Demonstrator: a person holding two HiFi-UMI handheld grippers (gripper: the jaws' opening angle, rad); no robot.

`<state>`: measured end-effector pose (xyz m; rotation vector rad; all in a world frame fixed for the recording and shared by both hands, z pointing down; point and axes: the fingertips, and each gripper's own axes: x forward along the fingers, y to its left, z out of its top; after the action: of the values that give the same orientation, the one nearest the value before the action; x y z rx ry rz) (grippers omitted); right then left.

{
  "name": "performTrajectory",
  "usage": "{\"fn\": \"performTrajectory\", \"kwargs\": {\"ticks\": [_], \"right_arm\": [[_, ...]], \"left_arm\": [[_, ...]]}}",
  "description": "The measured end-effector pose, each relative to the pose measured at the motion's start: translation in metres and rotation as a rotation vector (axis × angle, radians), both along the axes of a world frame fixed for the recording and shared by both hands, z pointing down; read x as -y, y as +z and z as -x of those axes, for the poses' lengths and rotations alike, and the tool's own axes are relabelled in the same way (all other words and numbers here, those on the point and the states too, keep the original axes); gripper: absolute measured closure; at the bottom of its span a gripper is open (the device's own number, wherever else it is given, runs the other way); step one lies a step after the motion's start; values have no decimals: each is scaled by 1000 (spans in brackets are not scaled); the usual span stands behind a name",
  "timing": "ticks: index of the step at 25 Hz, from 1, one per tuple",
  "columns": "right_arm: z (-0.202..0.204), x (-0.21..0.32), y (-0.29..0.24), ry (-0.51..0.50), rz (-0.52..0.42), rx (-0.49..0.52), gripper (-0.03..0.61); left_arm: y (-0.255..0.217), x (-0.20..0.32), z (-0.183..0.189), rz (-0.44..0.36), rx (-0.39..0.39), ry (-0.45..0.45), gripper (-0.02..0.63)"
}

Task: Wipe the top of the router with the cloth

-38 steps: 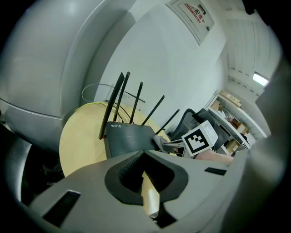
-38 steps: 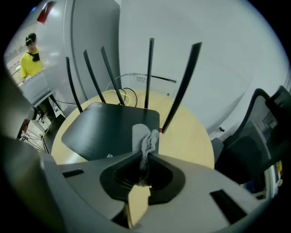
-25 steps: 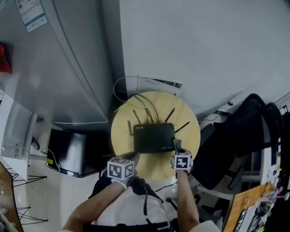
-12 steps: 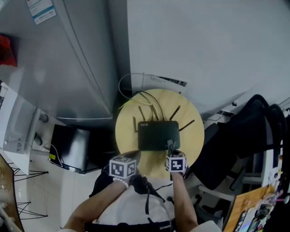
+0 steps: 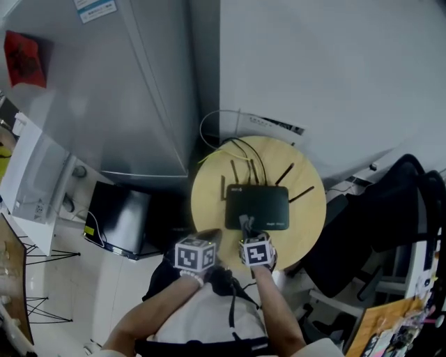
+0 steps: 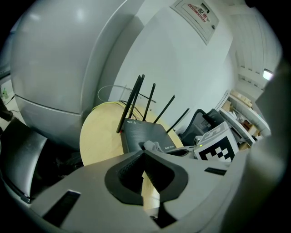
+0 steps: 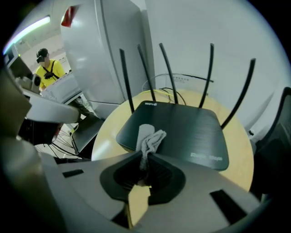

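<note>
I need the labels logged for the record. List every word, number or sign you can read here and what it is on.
"WiFi 6": white print at the back left corner of the router top.
Front right print on the router: too blurred to read.
Sticker on the grey cabinet: too small to read.
Paper sign on the wall behind the table: too small to read.

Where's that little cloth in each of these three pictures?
Head view: cloth on the router's near edge, just below centre.
Left gripper view: cloth mid-picture, on the router.
Right gripper view: cloth mid-picture, pinched in the right gripper.
Shared landmark: the black router.
</note>
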<state>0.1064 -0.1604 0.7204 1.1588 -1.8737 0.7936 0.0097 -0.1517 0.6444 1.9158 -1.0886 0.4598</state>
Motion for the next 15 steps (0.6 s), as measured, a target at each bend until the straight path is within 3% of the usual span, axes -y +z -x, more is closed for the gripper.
{"fn": "performTrajectory", "kwargs": {"ticks": [7, 15], "right_arm": [[50, 0, -1, -119, 8, 34, 541], [68, 8, -4, -172, -20, 31, 541]], "left_arm": [[1, -4, 20, 5, 15, -53, 615], [-2, -3, 32, -7, 8, -97, 615]]}}
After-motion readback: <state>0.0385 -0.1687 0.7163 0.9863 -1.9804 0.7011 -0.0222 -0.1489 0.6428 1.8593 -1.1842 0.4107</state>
